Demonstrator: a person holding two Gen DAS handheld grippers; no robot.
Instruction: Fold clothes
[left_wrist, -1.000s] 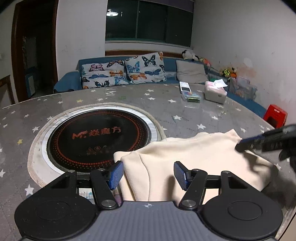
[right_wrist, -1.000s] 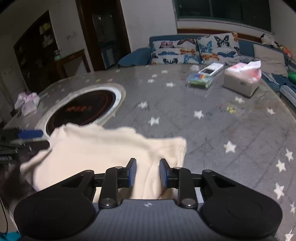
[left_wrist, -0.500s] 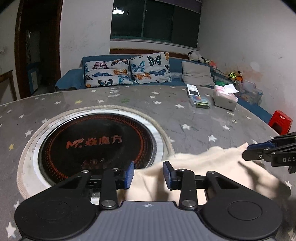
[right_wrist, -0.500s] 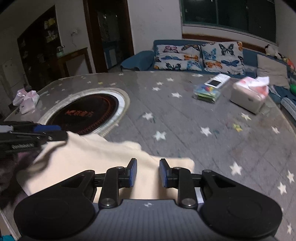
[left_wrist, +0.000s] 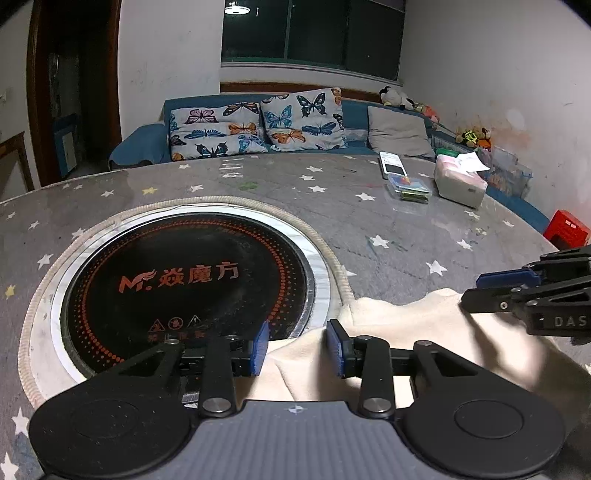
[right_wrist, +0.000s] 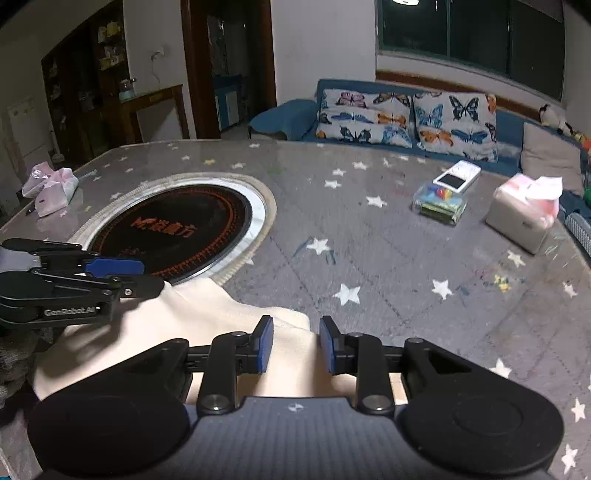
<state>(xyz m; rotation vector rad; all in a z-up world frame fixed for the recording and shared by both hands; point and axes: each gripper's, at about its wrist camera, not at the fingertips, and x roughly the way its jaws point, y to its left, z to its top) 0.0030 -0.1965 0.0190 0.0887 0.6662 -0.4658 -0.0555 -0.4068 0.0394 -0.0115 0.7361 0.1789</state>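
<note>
Garment (left_wrist: 406, 332): cream, bunched on tabletop (left_wrist: 369, 206), at 4 o'clock of round cooktop (left_wrist: 184, 280) | Left gripper (left_wrist: 295, 349): fingers apart, fabric between them, grip cannot be told | Right gripper (right_wrist: 295, 343): fingers apart over fabric, grip cannot be told

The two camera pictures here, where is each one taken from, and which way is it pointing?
Left wrist view: sits on the left gripper, looking forward over the cream garment and round cooktop toward the sofa; its own two fingers show, plus the right gripper entering from the right.
Right wrist view: sits on the right gripper, looking across the star-patterned table toward the sofa; its own fingers show, the left gripper entering from the left.
Shared: garment, cooktop, tissue box, sofa.
</note>
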